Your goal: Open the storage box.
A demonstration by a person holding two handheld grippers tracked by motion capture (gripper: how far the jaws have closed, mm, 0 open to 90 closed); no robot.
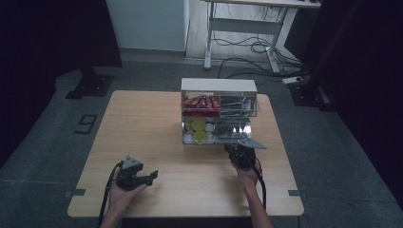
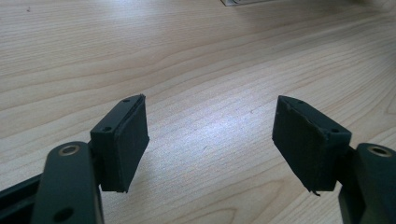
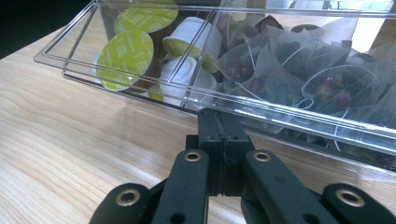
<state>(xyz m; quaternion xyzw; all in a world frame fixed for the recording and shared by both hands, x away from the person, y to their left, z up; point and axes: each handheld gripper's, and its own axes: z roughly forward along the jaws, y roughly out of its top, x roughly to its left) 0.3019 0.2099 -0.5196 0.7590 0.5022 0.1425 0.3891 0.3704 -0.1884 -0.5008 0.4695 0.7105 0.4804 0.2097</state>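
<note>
Clear plastic forms the two-tier organiser [image 1: 219, 111] standing at the far middle of the desk [image 1: 142, 123], its white top towards the far edge. The upper tier holds red sachets [image 1: 201, 103]; the lower drawer [image 3: 140, 88] carries yellow-lidded capsules [image 3: 125, 58] on one side of a divider and mesh tea bags [image 3: 299, 70] on the other. The right hand-held gripper [image 3: 219, 122] sits at the drawer's front edge, jaws pressed together with no gap visible; whether a lip or handle is pinched between them cannot be told, as the tips meet just under the rim. That placement suits pulling or pushing the drawer, which appears to stand out from the housing. The left hand-held gripper [image 2: 210, 135] rests low over bare wood near the desk's front left, well apart from the organiser, jaws spread wide and holding nothing. It is judged to be parked in reserve, ready to pick from the drawer.
</note>
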